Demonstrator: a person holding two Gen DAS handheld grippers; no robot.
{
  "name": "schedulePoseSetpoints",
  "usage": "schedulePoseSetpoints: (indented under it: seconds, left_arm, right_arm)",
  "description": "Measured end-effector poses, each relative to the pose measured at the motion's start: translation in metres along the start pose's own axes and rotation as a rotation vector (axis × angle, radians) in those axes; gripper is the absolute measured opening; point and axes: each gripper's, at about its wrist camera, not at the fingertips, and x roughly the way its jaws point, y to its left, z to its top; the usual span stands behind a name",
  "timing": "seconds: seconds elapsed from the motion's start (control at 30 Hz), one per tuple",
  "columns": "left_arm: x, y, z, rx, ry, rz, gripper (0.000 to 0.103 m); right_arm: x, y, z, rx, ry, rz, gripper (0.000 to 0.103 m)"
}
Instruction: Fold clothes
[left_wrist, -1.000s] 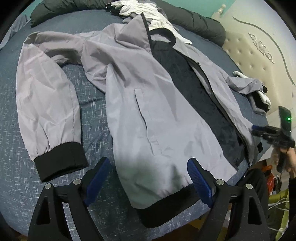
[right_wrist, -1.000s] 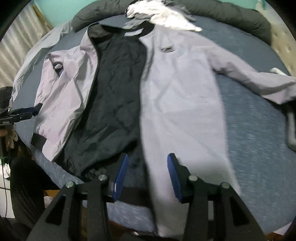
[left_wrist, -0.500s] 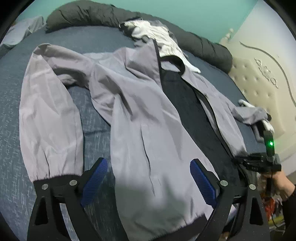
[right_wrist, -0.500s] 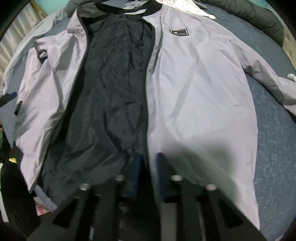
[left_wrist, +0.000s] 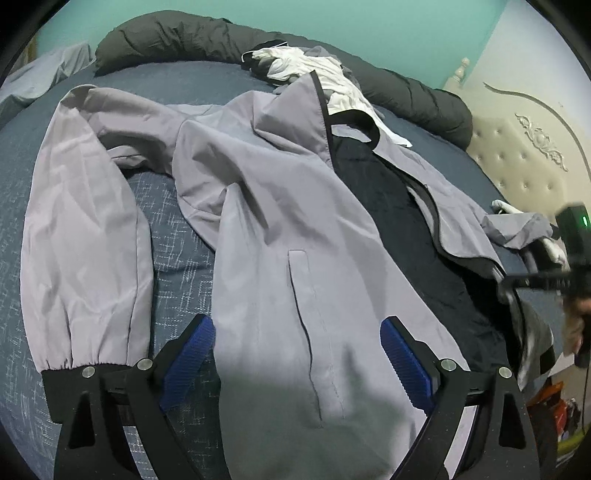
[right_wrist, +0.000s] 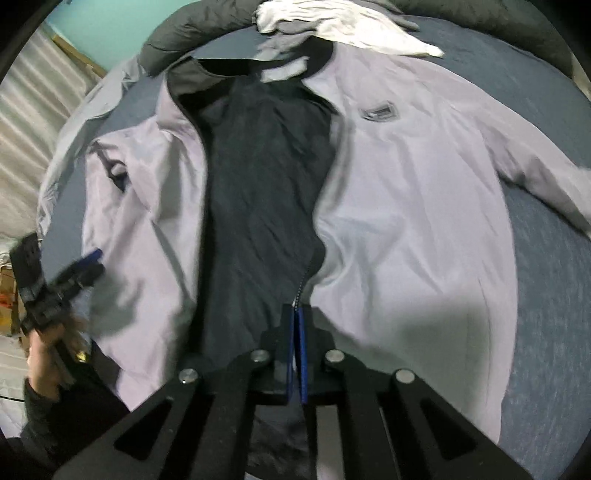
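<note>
Here you had the right gripper (right_wrist: 297, 354) clamped on the jacket's (right_wrist: 406, 206) zipper edge at bottom centre, apparently to draw that front panel shut, while the left gripper (left_wrist: 297, 360) hung wide open, grasping nothing, over the other panel spread on the bed (left_wrist: 177, 229).

Both wrist views look steeply down, close over the jacket (left_wrist: 280, 229), sharing its somewhat blurred dark lining (right_wrist: 258, 192).
</note>
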Motion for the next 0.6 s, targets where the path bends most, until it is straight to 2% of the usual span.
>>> schedulePoseSetpoints:
  seconds: [0.13,0.3,0.37,0.47,0.6]
  left_arm:
    - [0.001,0.003,-0.002,0.004,-0.001,0.003,0.095]
    - [0.003,0.013,-0.004,-0.012,0.004,0.004,0.095]
    - [0.004,0.016,-0.004,-0.018,0.003,0.006,0.095]
    - [0.005,0.020,-0.004,-0.027,0.005,0.005,0.095]
    - [0.004,0.019,-0.002,-0.017,-0.003,0.001,0.095]
  right_arm:
    - [0.024,0.020,0.021,-0.021,0.039,0.014,0.002]
    - [0.055,0.040,0.036,-0.017,0.047,0.055,0.002]
    - [0.070,0.046,0.038,-0.032,0.058,0.042,0.002]
    - [0.079,0.040,0.037,-0.032,0.073,0.020,0.002]
    - [0.072,0.023,0.034,-0.032,0.047,-0.006,0.003]
